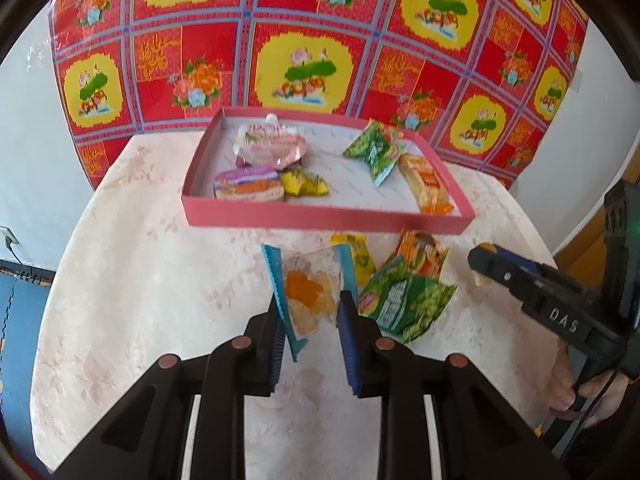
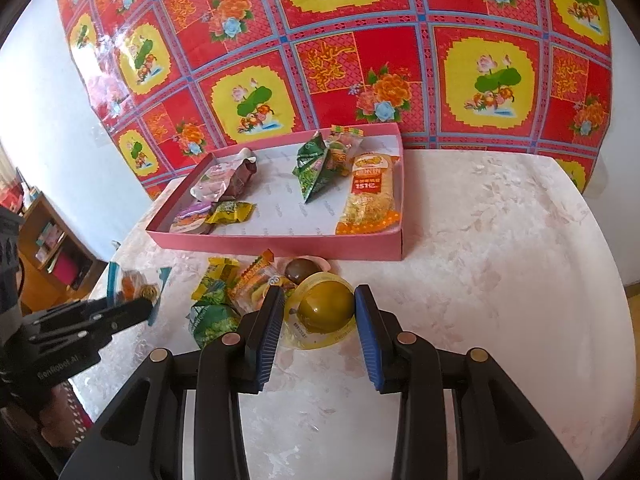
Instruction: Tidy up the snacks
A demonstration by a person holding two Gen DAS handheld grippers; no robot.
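A pink tray (image 1: 320, 218) (image 2: 280, 246) on the table holds several snack packs. In front of it lie loose snacks. My left gripper (image 1: 310, 304) is open, its fingers on either side of a clear candy bag with blue ends (image 1: 306, 292) (image 2: 132, 284) that lies on the table. My right gripper (image 2: 318, 312) is open around a yellow jelly cup (image 2: 324, 308); it also shows in the left wrist view (image 1: 486, 262). A green pack (image 1: 404, 300) (image 2: 212, 316), an orange pack (image 1: 420, 256) (image 2: 252, 276) and a yellow pack (image 1: 358, 256) lie between the two grippers.
A pale round table (image 1: 140, 280) (image 2: 500, 280) stands against a red flowered cloth (image 1: 304, 40) on the wall. A brown round snack (image 2: 300, 270) lies behind the jelly cup. A wooden shelf (image 2: 48, 240) stands at the left.
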